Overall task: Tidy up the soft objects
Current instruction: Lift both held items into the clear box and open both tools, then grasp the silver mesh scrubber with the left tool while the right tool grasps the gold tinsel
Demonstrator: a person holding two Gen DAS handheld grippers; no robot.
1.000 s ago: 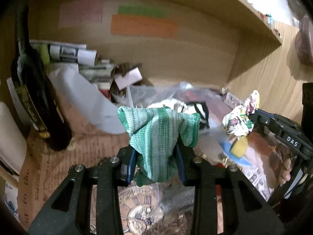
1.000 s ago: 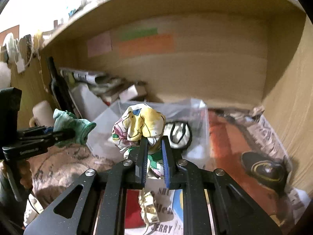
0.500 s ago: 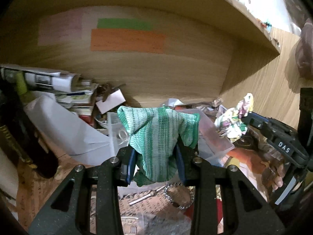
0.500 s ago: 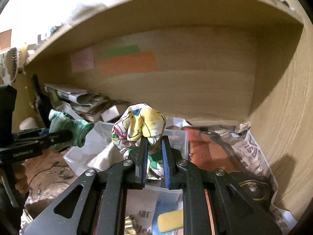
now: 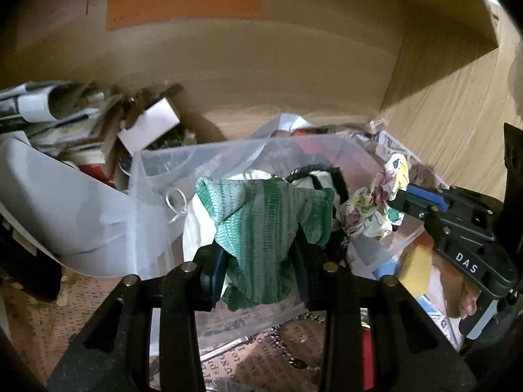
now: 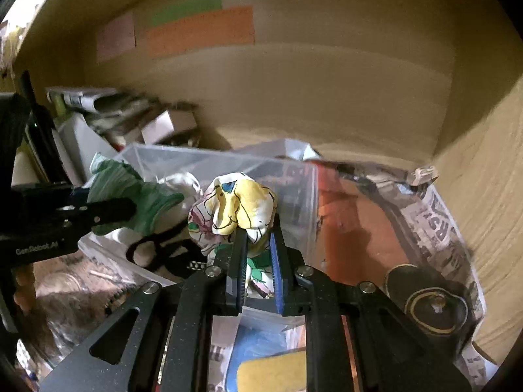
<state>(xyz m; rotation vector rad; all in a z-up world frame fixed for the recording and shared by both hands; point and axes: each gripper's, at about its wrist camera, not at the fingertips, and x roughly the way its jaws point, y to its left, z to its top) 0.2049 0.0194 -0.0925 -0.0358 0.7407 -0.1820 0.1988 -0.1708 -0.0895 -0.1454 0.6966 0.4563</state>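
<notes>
My left gripper (image 5: 261,245) is shut on a green striped knit cloth (image 5: 261,222), held over the near rim of a clear plastic bin (image 5: 157,170). My right gripper (image 6: 256,228) is shut on a yellow flowered cloth (image 6: 242,202), also held over the bin (image 6: 294,189). The bin holds white cloth and a black-edged item (image 5: 317,176). In the left wrist view the right gripper (image 5: 400,194) holds the flowered cloth (image 5: 376,209) over the bin's right side. In the right wrist view the left gripper (image 6: 130,207) and green cloth (image 6: 130,189) are at the left.
The bin sits inside a wooden shelf with coloured paper labels (image 6: 202,29) on the back wall. Rolled newspapers and a small white box (image 5: 150,127) pile up at the left. A dark bottle (image 6: 39,130) stands far left. A black round object (image 6: 431,303) lies on newspaper at the right.
Both grippers have moved forward and down towards the bin, each still holding its cloth. The bin now fills more of both views.
</notes>
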